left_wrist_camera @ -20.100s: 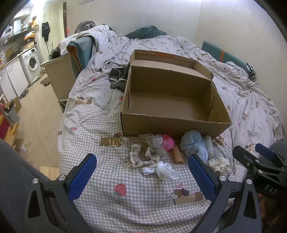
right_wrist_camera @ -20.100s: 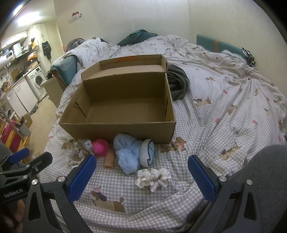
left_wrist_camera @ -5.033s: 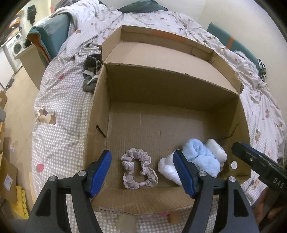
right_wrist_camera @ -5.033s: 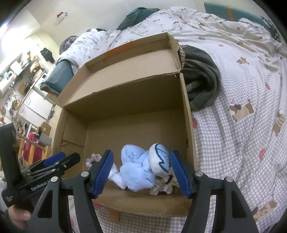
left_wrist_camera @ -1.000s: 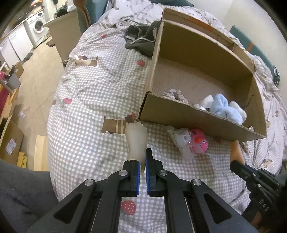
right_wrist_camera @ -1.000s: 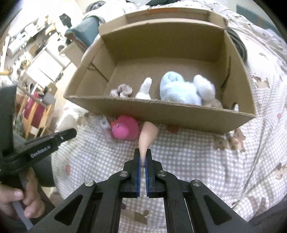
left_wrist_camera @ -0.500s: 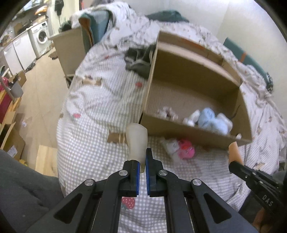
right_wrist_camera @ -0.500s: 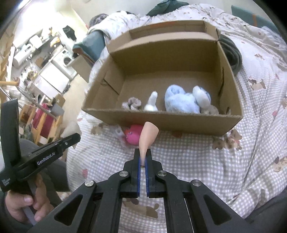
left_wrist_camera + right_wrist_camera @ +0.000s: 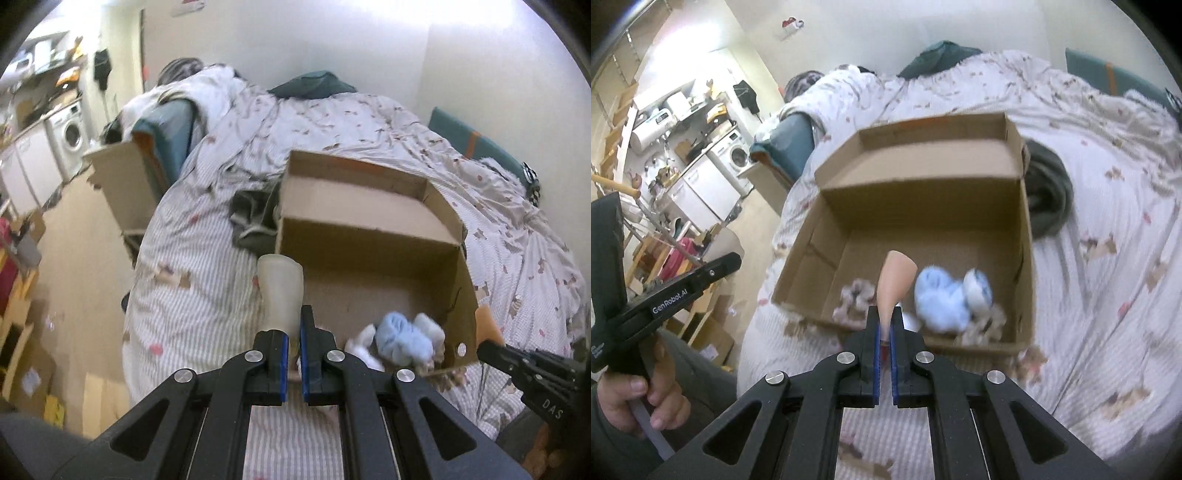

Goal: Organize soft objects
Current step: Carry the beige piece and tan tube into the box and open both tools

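Your left gripper point(image 9: 291, 349) is clamped on the pale tube point(image 9: 280, 291), your right gripper point(image 9: 885, 341) on the peach cone point(image 9: 895, 286) — both stand upright. The box point(image 9: 960, 343) lies just ahead at mid-frame — the cone is nearer its opening.

pale blue plush point(image 9: 942, 295), brown box point(image 9: 923, 206)

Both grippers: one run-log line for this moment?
left gripper: shut on translucent soft piece | right gripper: shut on peach cone piece | both above bed | cardboard box: blue plush, scrunchie inside
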`<state>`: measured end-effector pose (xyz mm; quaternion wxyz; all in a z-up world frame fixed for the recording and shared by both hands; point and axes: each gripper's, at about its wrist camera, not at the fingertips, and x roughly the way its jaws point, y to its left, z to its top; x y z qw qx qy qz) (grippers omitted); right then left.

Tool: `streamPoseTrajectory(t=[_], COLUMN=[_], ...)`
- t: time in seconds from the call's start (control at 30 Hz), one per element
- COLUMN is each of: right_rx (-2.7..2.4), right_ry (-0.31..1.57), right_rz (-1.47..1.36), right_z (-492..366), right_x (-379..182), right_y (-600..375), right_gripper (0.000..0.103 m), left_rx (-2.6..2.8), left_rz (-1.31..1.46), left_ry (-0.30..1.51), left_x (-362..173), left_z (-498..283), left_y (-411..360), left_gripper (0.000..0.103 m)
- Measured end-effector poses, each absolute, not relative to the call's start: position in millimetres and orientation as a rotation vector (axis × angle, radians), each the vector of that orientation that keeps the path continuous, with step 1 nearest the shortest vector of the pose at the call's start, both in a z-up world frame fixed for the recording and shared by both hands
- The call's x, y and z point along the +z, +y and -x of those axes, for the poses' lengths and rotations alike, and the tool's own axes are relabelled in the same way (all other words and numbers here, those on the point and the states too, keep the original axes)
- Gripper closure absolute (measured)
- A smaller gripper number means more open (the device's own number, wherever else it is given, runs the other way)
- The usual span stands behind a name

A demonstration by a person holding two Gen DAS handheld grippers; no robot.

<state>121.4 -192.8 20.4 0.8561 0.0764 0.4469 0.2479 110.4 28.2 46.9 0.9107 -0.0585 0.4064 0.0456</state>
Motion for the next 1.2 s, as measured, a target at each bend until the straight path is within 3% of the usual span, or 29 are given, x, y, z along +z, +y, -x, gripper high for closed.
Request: streamPoseTrajectory(t=[0.43,0.77,0.9,1.0,1.13,1.2], right_rx=[0.511,0.43,0.439,0.461,0.503,0.517], right_ry=[0.912,1.005,1.034,1.044,1.053,1.055], right_rz=[-0.121,-0.16,-0.165,-0.17,-0.185,-0.19], right_z=[-182.8,-205.5,-205.7,-204.0,-201.5,-200.3], right_x=[6.6,-25.6,-32.1,-33.5,-34.8,-34.6], right_y=[-177.3,-189.9,-188.2,-185.4,-181.4,-179.0], right_gripper=[0.097,0.097,0.097,0.097,0.097,0.097], left_rx=[-0.11,-0.125,-0.121,-0.127,-0.113,-0.107], left_rz=[0.104,0.118,0.109,0.125,0.11,0.105], left_ry=[0.901,1.027,1.053,1.077,1.065,1.053], left_x=[17.0,-38.1,-44.3,-47.3,-45.1,-42.7], left_z=[-184.7,-194.1,-194.4,-193.8,-189.1,-187.5], left_y=[-7.8,-12.3,-14.3,-12.9,-13.9,-14.2], left_gripper=[0.098,0.097,0.093,0.083,0.048,0.043])
